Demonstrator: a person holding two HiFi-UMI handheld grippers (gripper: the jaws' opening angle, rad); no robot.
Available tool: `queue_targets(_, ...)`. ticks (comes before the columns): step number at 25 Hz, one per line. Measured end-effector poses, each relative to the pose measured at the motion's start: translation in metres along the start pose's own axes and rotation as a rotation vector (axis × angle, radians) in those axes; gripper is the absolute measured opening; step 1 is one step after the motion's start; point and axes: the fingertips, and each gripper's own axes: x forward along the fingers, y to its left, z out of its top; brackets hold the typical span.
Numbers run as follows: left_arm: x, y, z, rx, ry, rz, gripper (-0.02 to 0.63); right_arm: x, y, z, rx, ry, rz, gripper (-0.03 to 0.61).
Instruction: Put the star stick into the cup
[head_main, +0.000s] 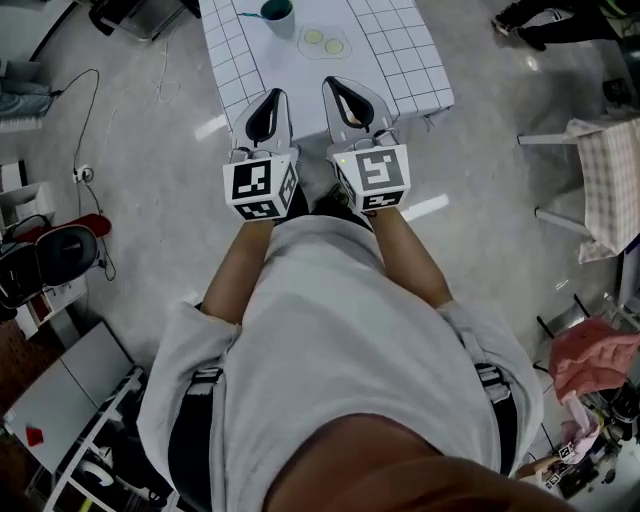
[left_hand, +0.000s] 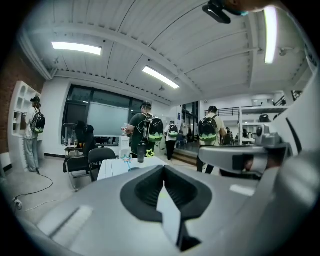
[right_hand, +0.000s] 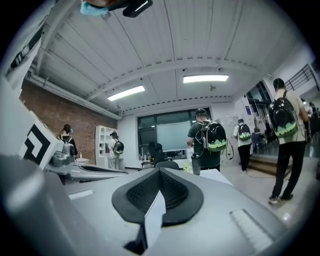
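Our grey shirt (head_main: 340, 330) fills the near view, with bare forearms (head_main: 235, 270) reaching forward. On the far part of the checked table (head_main: 400, 60) stands the teal cup (head_main: 278, 12), and the star stick (head_main: 250, 15), thin and blue, leans out over its rim to the left. We hold the left gripper (head_main: 268, 100) and right gripper (head_main: 340, 88) side by side, nearly level, at the table's near edge. Both claws are closed tight, gripping nothing.

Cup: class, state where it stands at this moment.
In the head view, the cup stands at the top, on the checked table, up and left of two pale round discs.
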Motion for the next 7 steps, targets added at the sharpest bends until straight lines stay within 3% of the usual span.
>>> queue_targets(3,-0.0052,-0.0006,-0.0082,-0.009,0.018,0.012,0.003,-0.0035,0.0058,-0.0075,0.047,0.019,0.034,-0.002)
queue_targets(7,-0.0065,-0.0040,-0.0066,-0.004,0.027,0.008,0.003,-0.0056,0.0013,-0.0033,0.025,0.019,0.033,-0.002)
